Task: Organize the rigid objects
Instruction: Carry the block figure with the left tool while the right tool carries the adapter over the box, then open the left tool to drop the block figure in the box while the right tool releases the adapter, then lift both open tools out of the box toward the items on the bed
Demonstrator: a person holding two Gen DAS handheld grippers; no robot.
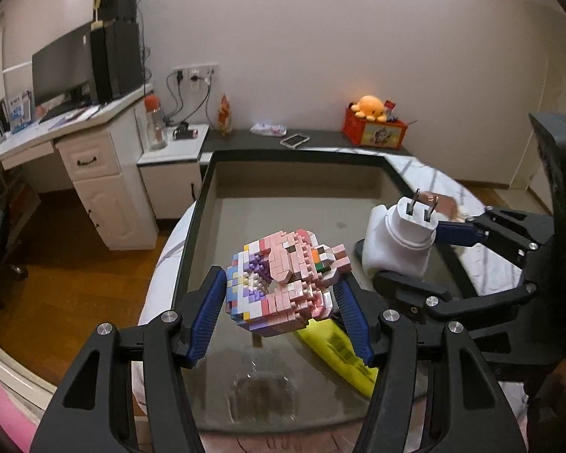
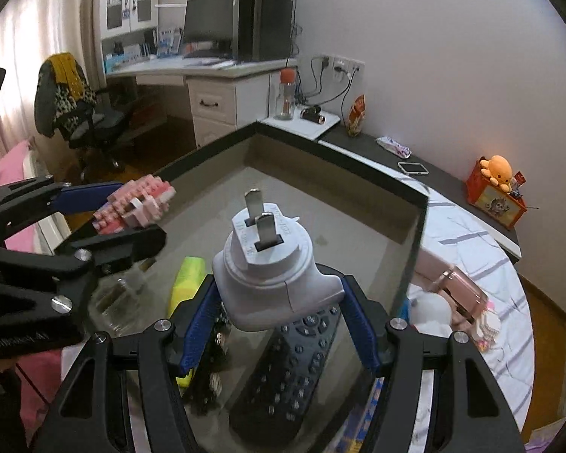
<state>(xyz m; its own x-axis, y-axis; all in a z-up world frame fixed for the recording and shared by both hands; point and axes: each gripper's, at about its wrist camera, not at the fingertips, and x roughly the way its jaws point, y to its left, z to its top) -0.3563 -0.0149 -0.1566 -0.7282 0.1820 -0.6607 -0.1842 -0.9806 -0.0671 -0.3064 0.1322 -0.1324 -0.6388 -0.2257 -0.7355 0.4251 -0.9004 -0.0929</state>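
Studded plastic brick figure (image 1: 286,283), smooth matt white plastic plug (image 2: 279,279) with shiny metal prongs (image 2: 258,215).

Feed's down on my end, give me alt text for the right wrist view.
The right gripper holds a white two-prong plug adapter between its blue-padded fingers, above a clear, dark-rimmed storage bin containing a dark remote control and a yellow highlighter.

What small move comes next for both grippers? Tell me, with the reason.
Probably lower both into the dark-rimmed storage box: the left gripper holds the pink brick-built toy and the right gripper the white two-pin plug adapter above it.
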